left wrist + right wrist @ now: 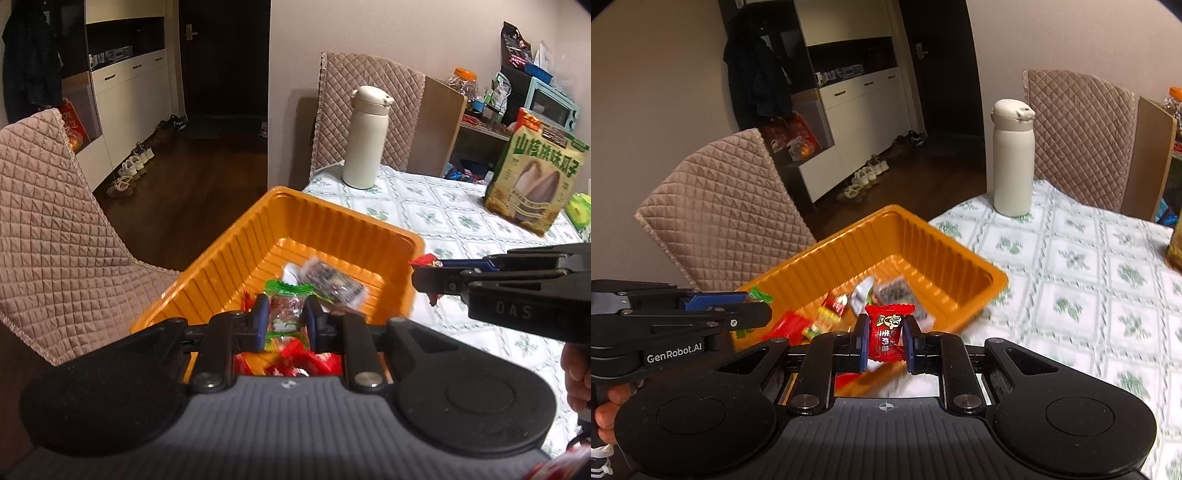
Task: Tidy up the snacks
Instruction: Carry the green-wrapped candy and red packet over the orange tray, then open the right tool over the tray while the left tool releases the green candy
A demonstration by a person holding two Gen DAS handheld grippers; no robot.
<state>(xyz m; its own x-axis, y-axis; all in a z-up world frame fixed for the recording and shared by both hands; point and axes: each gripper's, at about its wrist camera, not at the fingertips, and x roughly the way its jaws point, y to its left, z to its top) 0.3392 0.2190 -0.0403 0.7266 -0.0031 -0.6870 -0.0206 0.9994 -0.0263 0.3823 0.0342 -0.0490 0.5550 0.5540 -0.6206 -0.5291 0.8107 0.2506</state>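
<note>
**Orange tray, both grippers loaded**

Orange ribbed plastic tray (332,236) sits at the corner of the table with the green-and-white patterned tablecloth (443,218), lower centre of both views. Loose wrapped snacks already lie on its floor: red packets, a grey-and-white sachet (332,280), green-edged ones.

Left gripper (284,321): clenched on a small green-and-pink wrapped candy (284,314), blue pads pinching the packet's sides so it stands upright between them. It hangs over the near end of the tray. My reading: a side pinch keeps the crinkly wrapper from slipping, and the spot over the tray suits a drop.

Right gripper (885,341): clenched on a red wrapped candy with a cartoon print (888,330), same side pinch, held above the tray's near right edge. Likely also bound for the tray.

View differences:
- Left wrist view shows the right gripper side-on at right of frame, with a scrap of red wrapper at its tip; also a tall green-and-yellow sunflower-seed bag (535,181) at upper right, a pale blue toaster oven (552,103) and cluttered shelf behind. Right wrist view shows only a sliver of that bag at its right edge.
- Right wrist view shows the left gripper side-on at lower left, green wrapper end poking out, and fingers of the hand holding it.
- Both show the cream insulated bottle (1012,162) upright on the table, well apart from the tray, and quilted beige chair covers (55,229).
</note>
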